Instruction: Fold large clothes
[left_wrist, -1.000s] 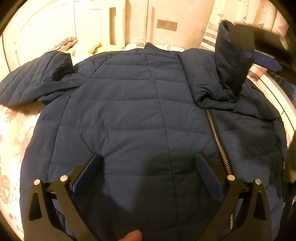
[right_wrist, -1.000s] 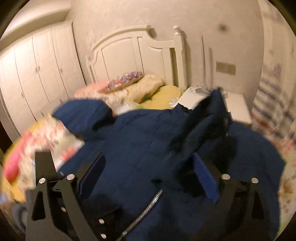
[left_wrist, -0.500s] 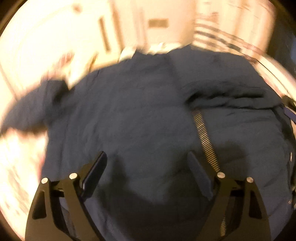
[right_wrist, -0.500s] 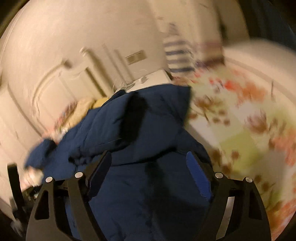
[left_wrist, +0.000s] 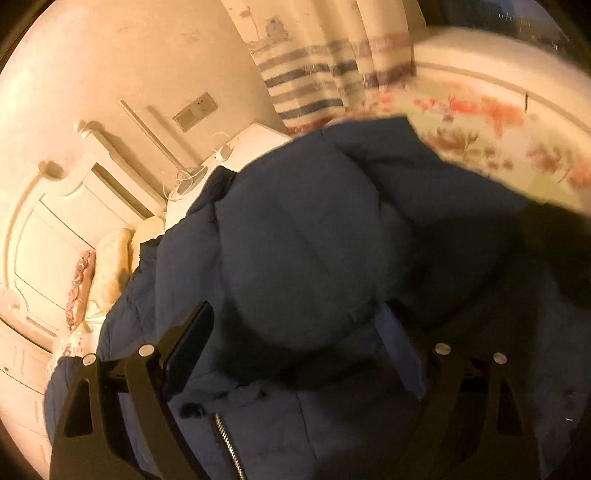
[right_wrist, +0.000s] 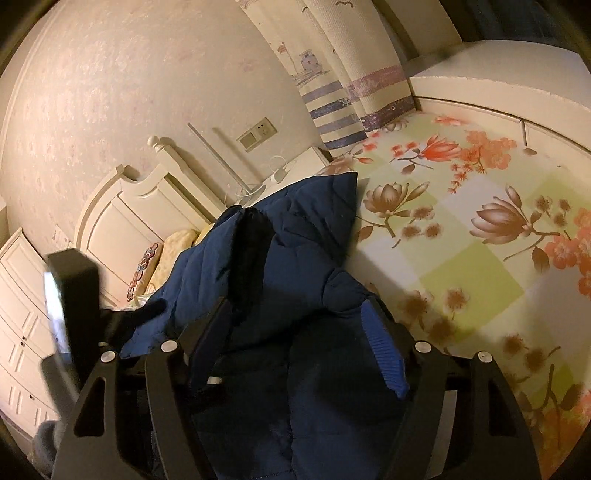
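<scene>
Sleeve now folded over jacket (right_wrist: 295, 240), bunched between narrowing right gripper (right_wrist: 299, 332); left gripper (left_wrist: 295, 328) spread

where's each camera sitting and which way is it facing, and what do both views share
Left wrist: on the left gripper, looking down over the navy puffer jacket toward the headboard; only its two fingers show.
Right wrist: on the right gripper, tilted over the jacket and floral bedsheet; its fingers and the left gripper show.
Shared: jacket, headboard, striped curtain, wall socket.

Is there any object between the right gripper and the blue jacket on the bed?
Nothing visible. The right gripper already has the blue jacket between its jaws, which have just been closing. The floral bed sheet beside it is bare.
</scene>
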